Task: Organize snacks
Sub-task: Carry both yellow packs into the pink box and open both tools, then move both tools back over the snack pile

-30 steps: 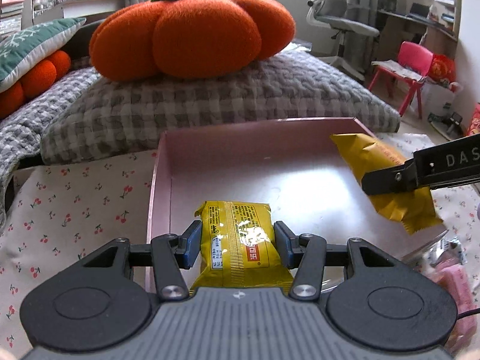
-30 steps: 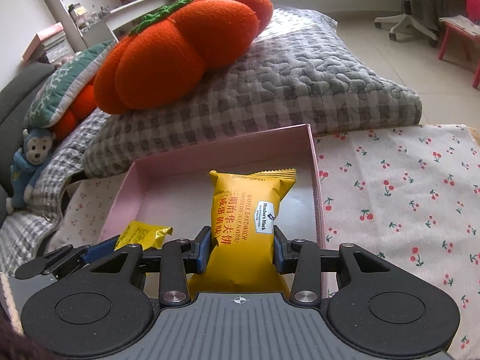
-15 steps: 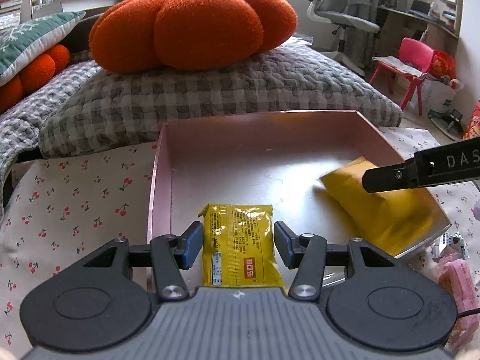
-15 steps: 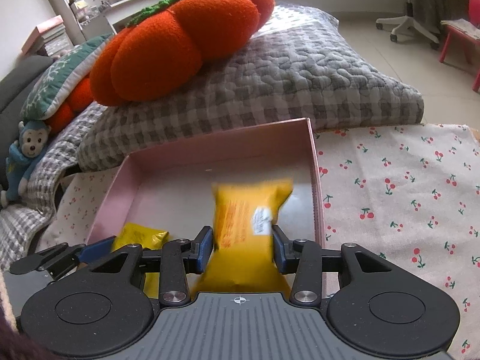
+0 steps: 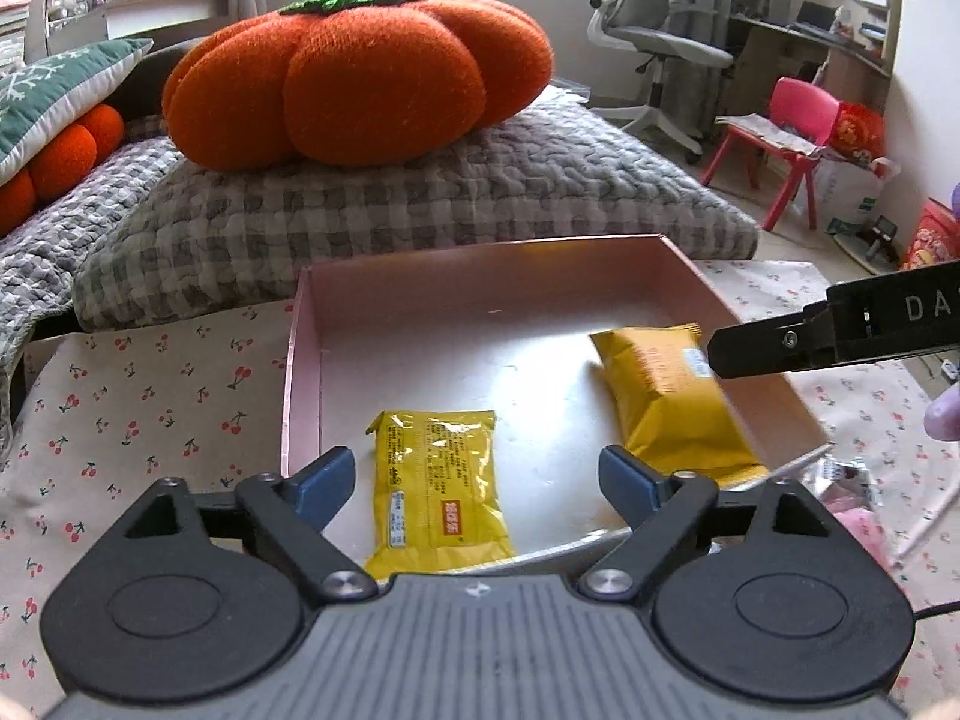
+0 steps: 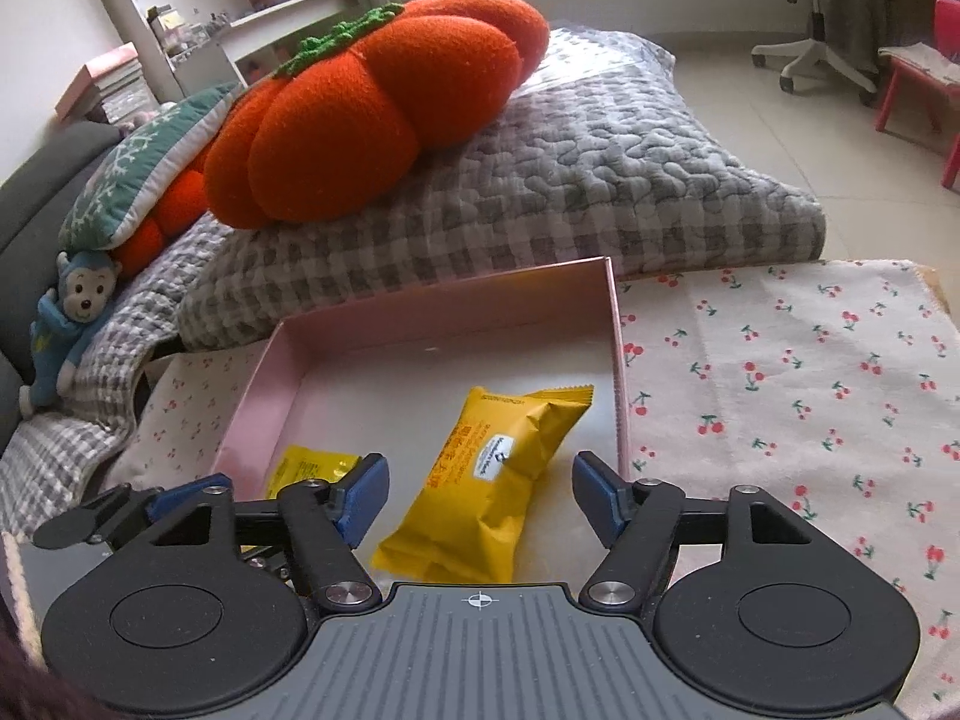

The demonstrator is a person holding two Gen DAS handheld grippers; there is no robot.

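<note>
Yellow snack packets lie released in the pink box (image 5: 303,360): small packet (image 5: 438,492) lengthwise before our left tool (image 5: 474,474), waffle packet (image 6: 498,480) before our right tool (image 6: 480,498) (both just spread, empty).

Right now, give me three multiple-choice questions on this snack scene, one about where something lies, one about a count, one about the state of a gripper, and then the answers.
1. Where does the small yellow packet lie?
A. on the cherry-print cloth
B. inside the pink tray
C. on the orange pumpkin cushion

2. How many yellow snack packs are in the pink tray?
A. one
B. two
C. four

3. How does the right gripper stand?
A. open, pads clear of the pack
B. clamped on the pack
C. clamped on the tray wall

Answers: 1 B, it rests flat on the tray floor near the left wall. 2 B, the small packet and the larger waffle pack are the only ones inside. 3 A, there are gaps on both sides of the pack; its jaws have just been opening.
</note>
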